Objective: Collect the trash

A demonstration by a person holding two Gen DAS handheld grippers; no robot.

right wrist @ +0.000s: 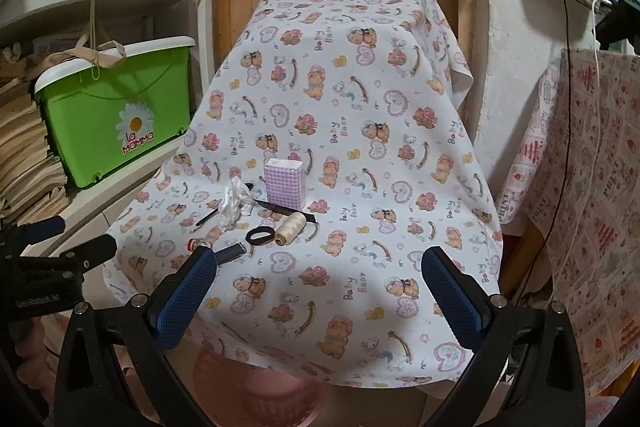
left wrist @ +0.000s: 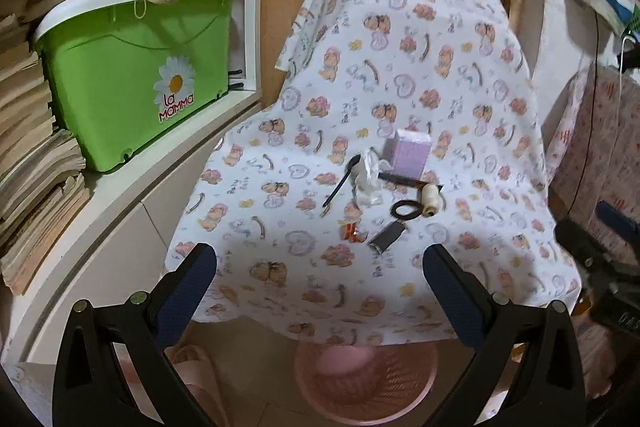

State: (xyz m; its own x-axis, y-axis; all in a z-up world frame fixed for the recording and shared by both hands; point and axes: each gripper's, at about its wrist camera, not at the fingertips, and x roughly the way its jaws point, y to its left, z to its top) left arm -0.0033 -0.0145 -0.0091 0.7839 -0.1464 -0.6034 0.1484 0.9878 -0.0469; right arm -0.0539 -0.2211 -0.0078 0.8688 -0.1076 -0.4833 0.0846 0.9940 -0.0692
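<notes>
A table under a teddy-bear cloth (left wrist: pixel 400 75) (right wrist: pixel 352 115) holds a small pile: a crumpled clear plastic wrapper (left wrist: pixel 370 179) (right wrist: pixel 234 203), a black spoon (left wrist: pixel 340 183), a purple checked box (left wrist: pixel 408 153) (right wrist: pixel 285 185), a spool of cream thread (left wrist: pixel 430 201) (right wrist: pixel 290 229), a black hair band (left wrist: pixel 407 209) (right wrist: pixel 260 235), a red-orange scrap (left wrist: pixel 352 231) and a dark flat wrapper (left wrist: pixel 386 237) (right wrist: pixel 230 251). My left gripper (left wrist: pixel 320 267) is open and empty, short of the pile. My right gripper (right wrist: pixel 320 269) is open and empty, right of the pile.
A pink woven basket (left wrist: pixel 366 383) (right wrist: pixel 256 391) stands on the floor under the table's front edge. A green lidded bin (left wrist: pixel 132 79) (right wrist: pixel 116 115) sits on a white shelf at left beside stacked papers. Patterned cloth (right wrist: pixel 592 207) hangs at right.
</notes>
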